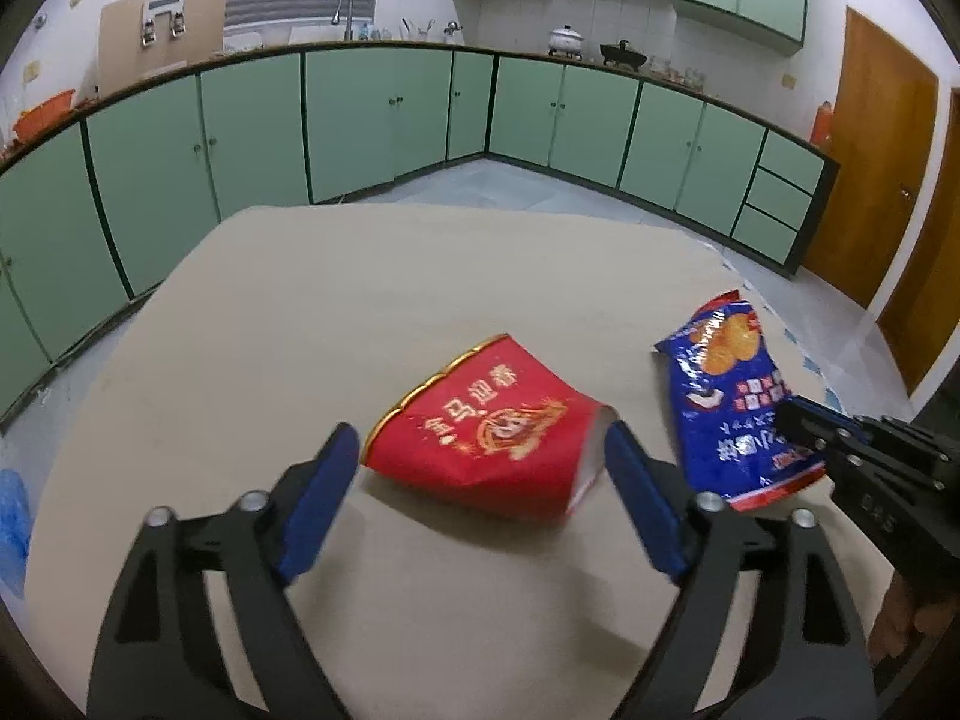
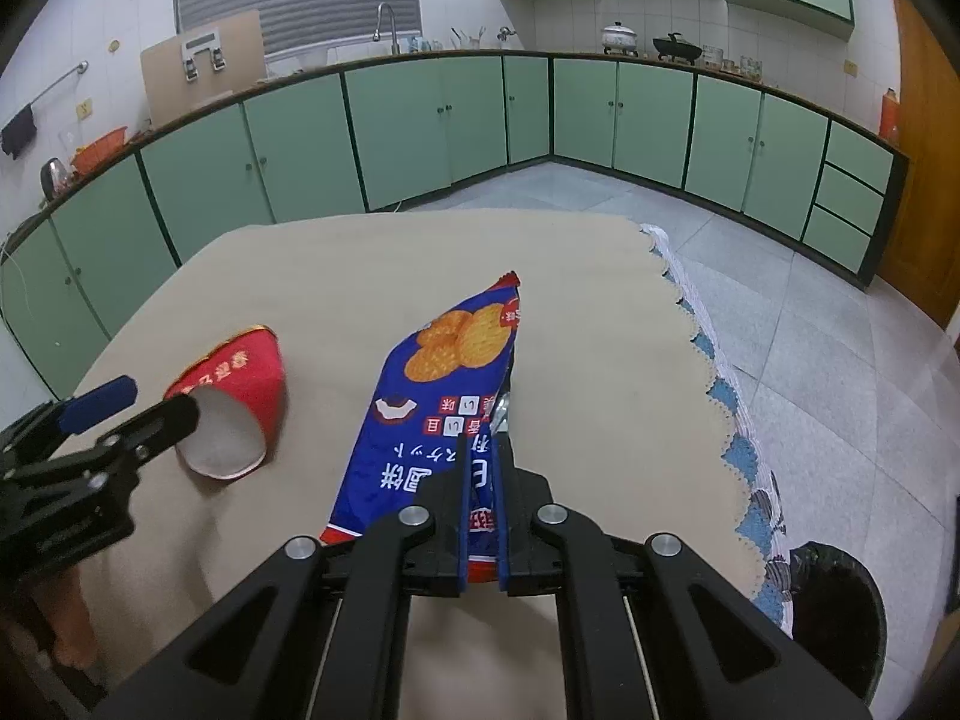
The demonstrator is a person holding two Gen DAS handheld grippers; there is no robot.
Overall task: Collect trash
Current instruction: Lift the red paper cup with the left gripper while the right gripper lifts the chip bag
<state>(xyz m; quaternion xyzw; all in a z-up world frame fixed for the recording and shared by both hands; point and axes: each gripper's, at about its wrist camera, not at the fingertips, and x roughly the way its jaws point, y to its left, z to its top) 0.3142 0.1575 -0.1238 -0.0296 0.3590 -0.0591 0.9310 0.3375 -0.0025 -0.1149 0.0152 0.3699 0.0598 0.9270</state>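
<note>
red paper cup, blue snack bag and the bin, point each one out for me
red paper cup (image 1: 480, 420): left wrist view, on its printed side wall
blue snack bag (image 2: 432, 396): right wrist view, on its printed front
bin (image 2: 840, 612): right wrist view, on its black liner

A table is covered by a tan cloth, and a red paper cup is laid sideways on it, near the picture's middle.
</note>
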